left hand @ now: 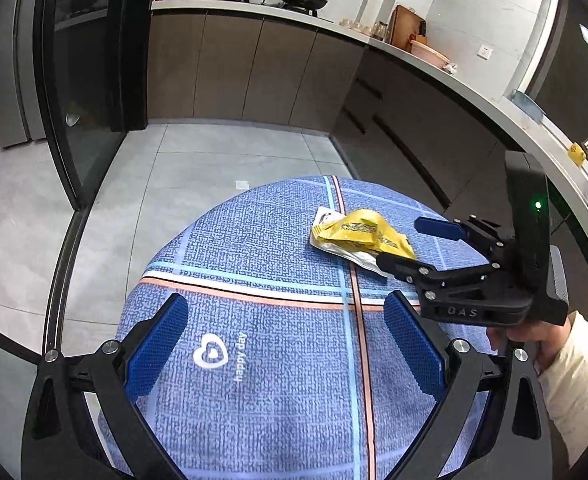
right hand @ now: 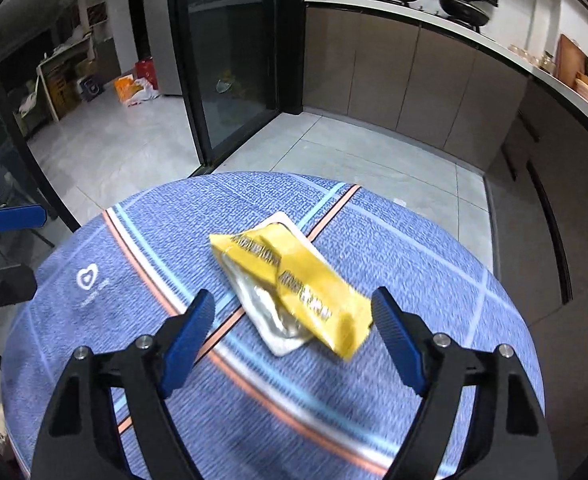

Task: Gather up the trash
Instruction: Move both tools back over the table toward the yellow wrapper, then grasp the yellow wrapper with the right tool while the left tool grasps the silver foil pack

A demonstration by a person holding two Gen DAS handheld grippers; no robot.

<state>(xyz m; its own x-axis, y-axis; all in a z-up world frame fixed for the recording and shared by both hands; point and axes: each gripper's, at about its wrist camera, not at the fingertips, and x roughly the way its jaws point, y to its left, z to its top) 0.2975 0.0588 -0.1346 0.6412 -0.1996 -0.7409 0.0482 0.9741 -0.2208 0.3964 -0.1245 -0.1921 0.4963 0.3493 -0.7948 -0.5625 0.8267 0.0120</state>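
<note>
Right wrist view shows the yellow wrapper (right hand: pixel 294 280) lying on the round bench (right hand: pixel 434 248), which is covered by a blue cloth with striped bands. It rests partly on a crumpled silver-white packet (right hand: pixel 270 316), and the two overlap as one small heap of trash. Its long axis runs diagonally, from the far left down toward the near right as seen from this camera.

The right tongs (right hand: pixel 292 324) stand wide, pads clear of the trash on both sides. The near end of the wrapper lies between the two blue pads, closer to the right-hand one; nothing is gripped. No contact can be confirmed, as the frame is blurred.

Left wrist view shows the left tongs (left hand: pixel 286 336) likewise spread wide and empty, hovering over bare cloth beside a printed heart logo (left hand: pixel 210 352). The wrapper sits well ahead of them and to their right, with the right tongs already beside it, one pad on either side of its near-right end. A hand (left hand: pixel 534 336) holds that tool.

Assessment: the right tongs are clearly the nearer. The pickup turns on the pads closing across the short width of the wrapper's near end. Risk noted: the silver packet beneath may be left behind.
</note>
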